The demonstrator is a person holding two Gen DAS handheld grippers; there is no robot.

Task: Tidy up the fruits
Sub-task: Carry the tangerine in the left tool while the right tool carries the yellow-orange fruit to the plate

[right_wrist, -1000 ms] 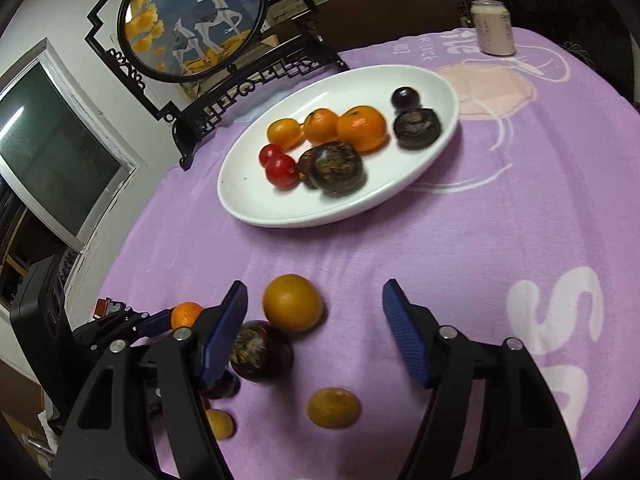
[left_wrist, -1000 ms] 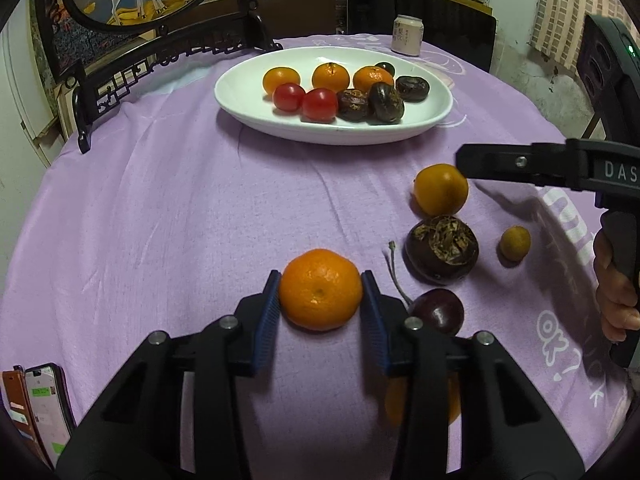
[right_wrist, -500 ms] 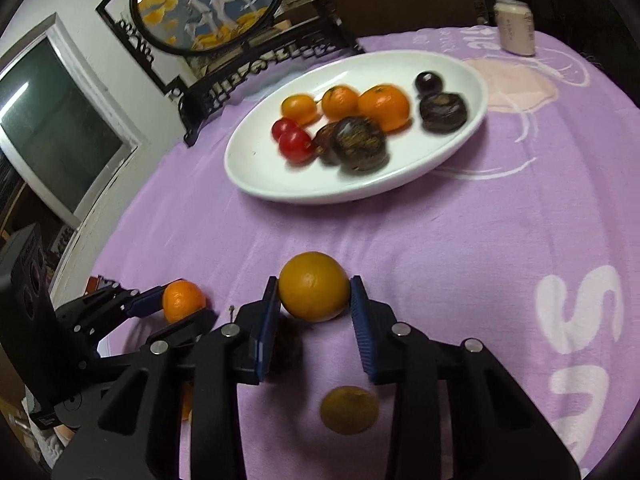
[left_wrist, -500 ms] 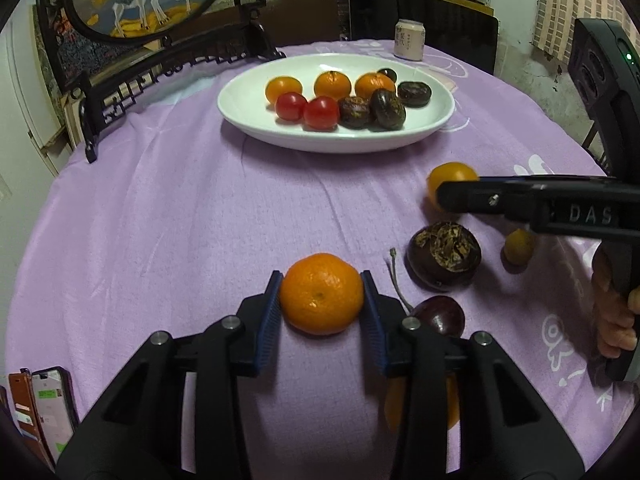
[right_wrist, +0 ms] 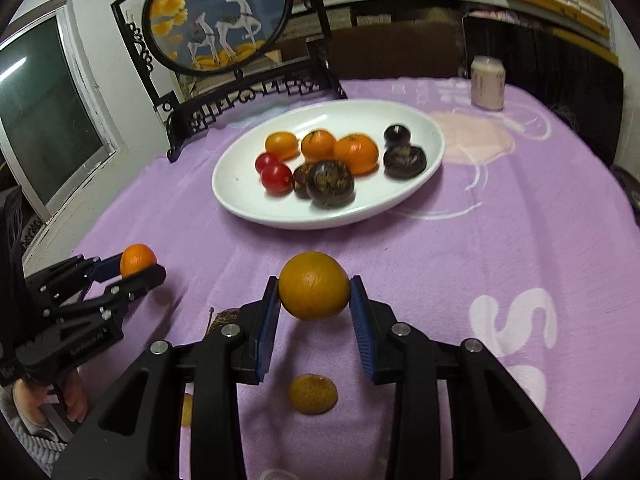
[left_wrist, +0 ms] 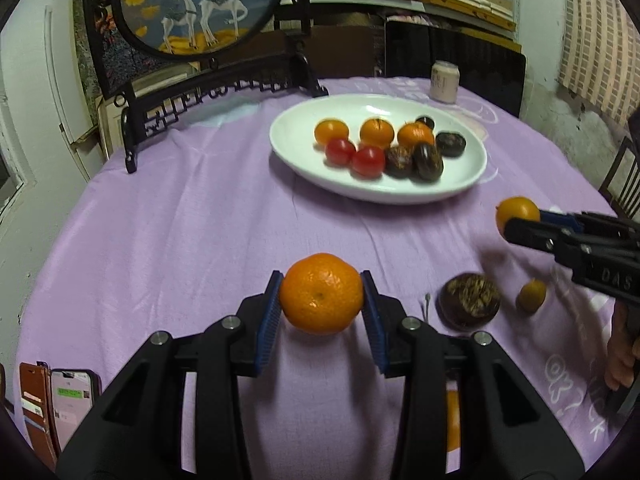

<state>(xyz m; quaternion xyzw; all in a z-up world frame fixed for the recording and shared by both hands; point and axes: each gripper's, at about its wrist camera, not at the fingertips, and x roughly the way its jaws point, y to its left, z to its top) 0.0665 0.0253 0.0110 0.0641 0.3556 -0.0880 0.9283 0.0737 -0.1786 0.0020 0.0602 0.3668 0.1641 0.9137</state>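
Two hand-held grippers work over a round table w/ a purple cloth (left_wrist: 168, 248). The left gripper (left_wrist: 322, 304) is clenched on a mandarin (left_wrist: 321, 293), blue pads pressing both sides, fruit lifted clear of the cloth w/ its shadow below. The right gripper (right_wrist: 314, 300) grips an orange (right_wrist: 313, 285) the same way, also off the cloth; its jaws have just been closing onto that fruit.

Past both, toward the far side, sits a white plate (right_wrist: 248, 200) holding 3 orange fruits, 2 red tomatoes (right_wrist: 274, 172) and 4 dark fruits, grouped near the plate's middle.

Loose on the cloth: a dark fruit (left_wrist: 470, 306) w/ a dry brown top, just right of the left gripper, and a small yellow fruit (right_wrist: 313, 394) below the right gripper's orange.

A pale can (right_wrist: 487, 82) stands at the far edge. Behind the plate is a round deer picture (left_wrist: 192, 4) in a black stand. A phone (left_wrist: 70, 404) in a brown case lies at lower left in the left view.
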